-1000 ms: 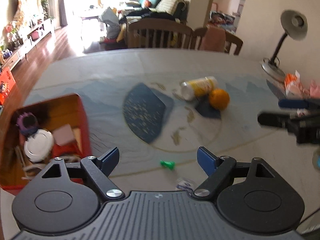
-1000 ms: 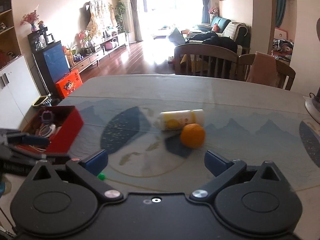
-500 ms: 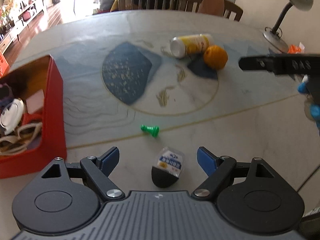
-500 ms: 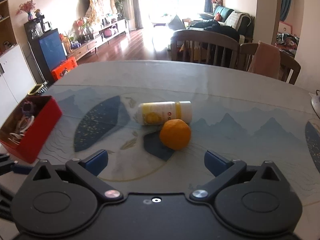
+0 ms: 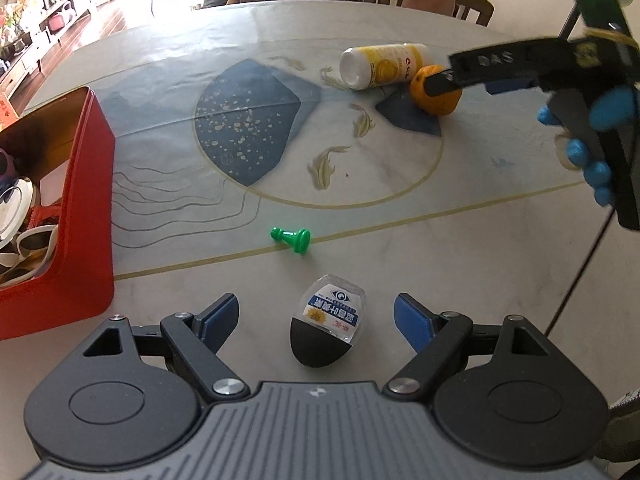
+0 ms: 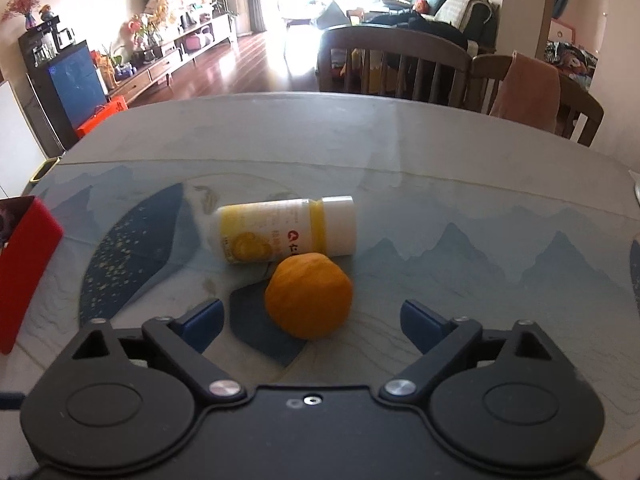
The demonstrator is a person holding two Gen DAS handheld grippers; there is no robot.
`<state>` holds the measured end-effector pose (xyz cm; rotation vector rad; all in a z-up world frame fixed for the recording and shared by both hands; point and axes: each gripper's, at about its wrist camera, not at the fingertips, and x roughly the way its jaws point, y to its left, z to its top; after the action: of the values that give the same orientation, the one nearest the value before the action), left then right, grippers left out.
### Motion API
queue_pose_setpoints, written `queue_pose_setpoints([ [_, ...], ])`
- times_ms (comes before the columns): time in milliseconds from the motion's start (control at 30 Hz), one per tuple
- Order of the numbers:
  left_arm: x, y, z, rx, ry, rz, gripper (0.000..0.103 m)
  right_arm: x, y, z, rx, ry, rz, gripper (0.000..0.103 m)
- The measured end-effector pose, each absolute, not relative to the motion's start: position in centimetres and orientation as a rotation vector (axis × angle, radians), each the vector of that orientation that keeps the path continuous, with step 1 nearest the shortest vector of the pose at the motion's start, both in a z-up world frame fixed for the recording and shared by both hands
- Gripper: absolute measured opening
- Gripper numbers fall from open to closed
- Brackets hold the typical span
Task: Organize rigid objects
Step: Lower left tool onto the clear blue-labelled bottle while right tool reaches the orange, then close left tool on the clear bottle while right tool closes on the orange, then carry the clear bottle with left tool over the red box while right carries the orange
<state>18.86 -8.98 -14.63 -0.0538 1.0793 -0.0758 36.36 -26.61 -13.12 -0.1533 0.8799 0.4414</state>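
The red box (image 5: 86, 216) is cut by the left edge; its contents are partly hidden. The right gripper's finger covers part of the orange (image 5: 434, 100).

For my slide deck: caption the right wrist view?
Open right gripper lined up on an orange beside a toppled bottle.

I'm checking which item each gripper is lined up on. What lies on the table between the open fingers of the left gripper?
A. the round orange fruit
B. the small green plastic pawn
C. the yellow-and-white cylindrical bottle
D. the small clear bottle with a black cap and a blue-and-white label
D: in the left wrist view the small clear bottle with a black cap lies between the open left gripper fingers, touching neither.
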Motion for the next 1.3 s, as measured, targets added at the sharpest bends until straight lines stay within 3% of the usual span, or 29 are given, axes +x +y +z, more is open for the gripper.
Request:
queue_pose_setpoints([
  [300, 18.7, -9.7, -15.1, -0.021, 1.077, -0.078, 0.08, 38.4, -25.7, -14.6, -0.171, 0.915, 0.434, 0.083],
  [567, 18.5, -10.9, -15.4, 0.039, 1.075, -0.09, 0.046, 39.2, -25.7, -15.3, -0.157, 0.939, 0.427, 0.069],
  [633, 18.5, -10.8, -15.4, 0.042, 1.068, -0.086, 0.04, 39.2, -25.8, -15.3, -0.155, 0.94, 0.427, 0.061],
  [733, 18.5, -10.8, -15.4, 0.044, 1.068, -0.085, 0.04, 39.1, -25.7, -15.2, -0.15, 0.938, 0.436, 0.055],
  [1300, 18.6, -9.5, -15.2, -0.019, 1.06, -0.054, 0.04, 34.6, -26.3, -13.9, -0.116, 0.969, 0.486, 0.054],
])
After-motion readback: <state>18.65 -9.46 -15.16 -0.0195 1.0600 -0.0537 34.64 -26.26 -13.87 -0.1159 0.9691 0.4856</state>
